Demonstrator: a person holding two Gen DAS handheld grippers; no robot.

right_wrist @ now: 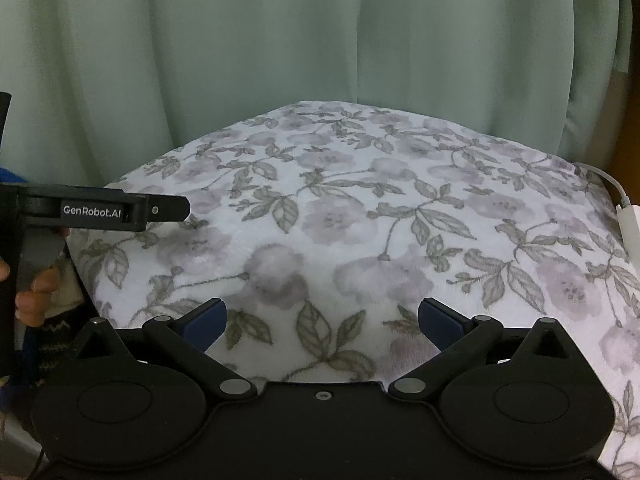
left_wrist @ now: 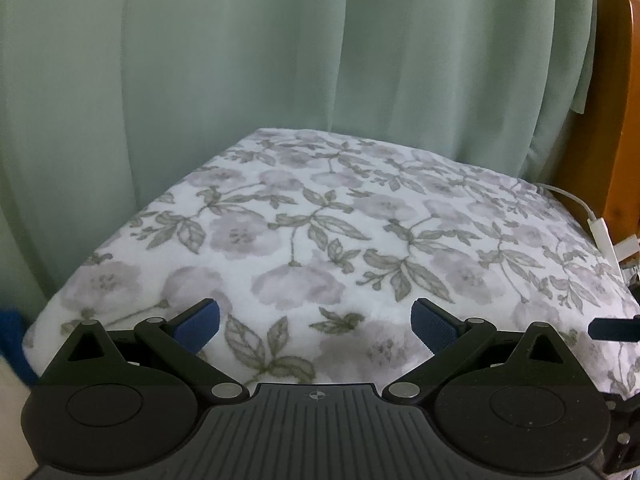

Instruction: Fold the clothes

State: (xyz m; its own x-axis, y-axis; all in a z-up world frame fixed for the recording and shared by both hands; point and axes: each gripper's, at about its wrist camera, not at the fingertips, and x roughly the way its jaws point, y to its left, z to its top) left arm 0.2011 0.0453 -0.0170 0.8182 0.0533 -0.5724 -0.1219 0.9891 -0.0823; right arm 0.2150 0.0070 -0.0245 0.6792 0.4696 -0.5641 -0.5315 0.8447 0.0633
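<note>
Holding both claws just above the white fleece cover with its grey flowers and green leaves [left_wrist: 320, 216], I look first for the clothes I must fold, and I cannot find any: in both wrist views only this printed surface is visible, with the pale green curtain [left_wrist: 240, 60] hanging behind it. My left claw [left_wrist: 316, 322] is released, its blue pads wide apart with nothing between them, and my right claw [right_wrist: 322, 322] is released in the same way, also empty. In the right wrist view I see the left claw from the side, with my hand [right_wrist: 36, 292] around its handle near the left edge of the bed. The first risk, I think, is that I pinch the fleece cover itself, because it is soft and thick and lies directly under both claws; if I close on it I will pull the bedding up instead of a garment. The second risk is on the far right, where a white cable with its adapter [left_wrist: 600, 232] lies on the edge of the cover beside the brown wooden headboard [left_wrist: 620, 120]; a wide sweep of my right claw could catch it and drag it. The two claws are also near each other, so they may collide if I turn them inward.
</note>
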